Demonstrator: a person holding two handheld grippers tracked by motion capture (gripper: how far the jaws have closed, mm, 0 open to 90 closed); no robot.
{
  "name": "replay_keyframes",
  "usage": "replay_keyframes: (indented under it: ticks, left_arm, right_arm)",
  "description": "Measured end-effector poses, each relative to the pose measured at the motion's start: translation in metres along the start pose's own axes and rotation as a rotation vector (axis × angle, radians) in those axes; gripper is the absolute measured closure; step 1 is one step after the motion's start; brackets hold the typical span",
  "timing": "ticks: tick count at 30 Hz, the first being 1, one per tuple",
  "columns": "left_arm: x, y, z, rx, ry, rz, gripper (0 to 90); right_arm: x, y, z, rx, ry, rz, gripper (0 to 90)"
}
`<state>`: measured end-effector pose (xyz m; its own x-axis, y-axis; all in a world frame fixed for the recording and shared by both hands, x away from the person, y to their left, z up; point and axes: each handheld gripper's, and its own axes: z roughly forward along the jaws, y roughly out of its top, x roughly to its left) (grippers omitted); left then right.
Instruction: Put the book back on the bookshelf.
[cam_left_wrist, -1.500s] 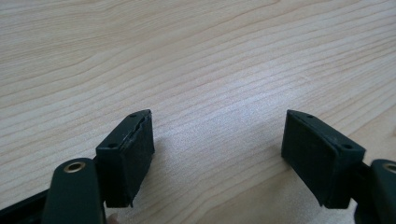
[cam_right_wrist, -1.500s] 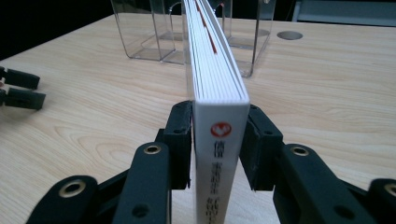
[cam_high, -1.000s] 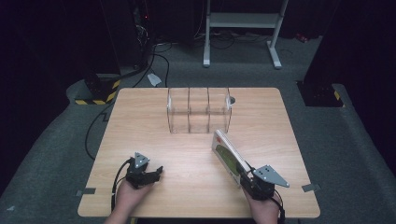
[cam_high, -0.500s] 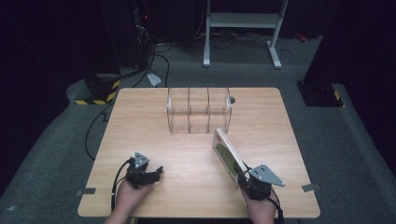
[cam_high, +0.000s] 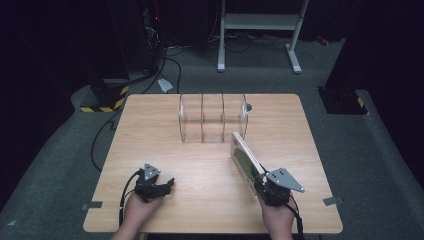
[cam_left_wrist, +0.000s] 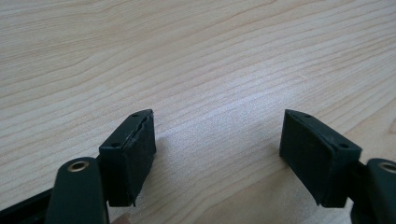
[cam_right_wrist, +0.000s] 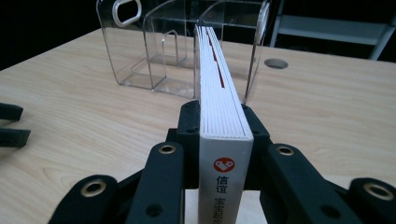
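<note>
While the book is clamped near its spine end between the jaws of the right gripper, its long axis is directed away from the person, towards the clear organizer that stands at the far middle of the table. In the right gripper view the book is seen on edge, with the page block turned upward and the printed spine turned to the camera, and its far end is pointed at the right-hand part of the organizer. Whether that far end is already touching the organizer's wall cannot be told; in the high view it lies just beside the right front corner.

The organizer is therefore found straight ahead of the right gripper and slightly to its left, with the book lying between the two. It is judged that the coming move depends on this line: the book must be kept parallel to the dividers so that it can be slid into one compartment.

The left gripper is rested at the near left of the table, well apart from the book, and its jaws are spread with nothing between them. The right hand is clearly the nearer one.
</note>
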<state>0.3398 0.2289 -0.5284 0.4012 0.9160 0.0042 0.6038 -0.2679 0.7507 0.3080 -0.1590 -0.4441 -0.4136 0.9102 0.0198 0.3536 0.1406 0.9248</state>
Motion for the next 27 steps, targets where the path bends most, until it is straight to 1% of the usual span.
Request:
replay_keyframes:
  ticks: [3, 6, 13, 18, 25, 26, 27]
  left_arm:
    - [0.000, 0.000, 0.000, 0.000, 0.000, 0.001, 26.9]
    - [0.000, 0.000, 0.000, 0.000, 0.000, 0.000, 26.8]
    - [0.001, 0.000, 0.000, 0.001, -0.004, 0.005, 26.8]
    - [0.001, 0.001, 0.001, 0.000, -0.006, 0.007, 26.8]
    - [0.001, 0.001, 0.001, -0.001, -0.009, 0.007, 26.8]
    - [0.001, 0.001, 0.001, -0.001, -0.009, 0.007, 26.9]
    - [0.001, 0.001, 0.001, -0.001, -0.009, 0.007, 26.8]
  right_arm:
    - [0.000, 0.010, 0.002, -0.017, -0.001, -0.009, 75.4]
    - [-0.001, 0.018, 0.006, -0.029, -0.021, -0.014, 75.3]
    - [-0.004, 0.031, 0.026, -0.048, -0.070, 0.003, 75.3]
    - [-0.004, 0.041, 0.042, -0.045, -0.091, -0.004, 75.3]
    - [-0.003, 0.052, 0.060, -0.035, -0.112, -0.009, 75.3]
    - [-0.003, 0.052, 0.060, -0.035, -0.112, -0.009, 75.3]
    - [-0.004, 0.055, 0.066, -0.030, -0.120, -0.009, 75.4]
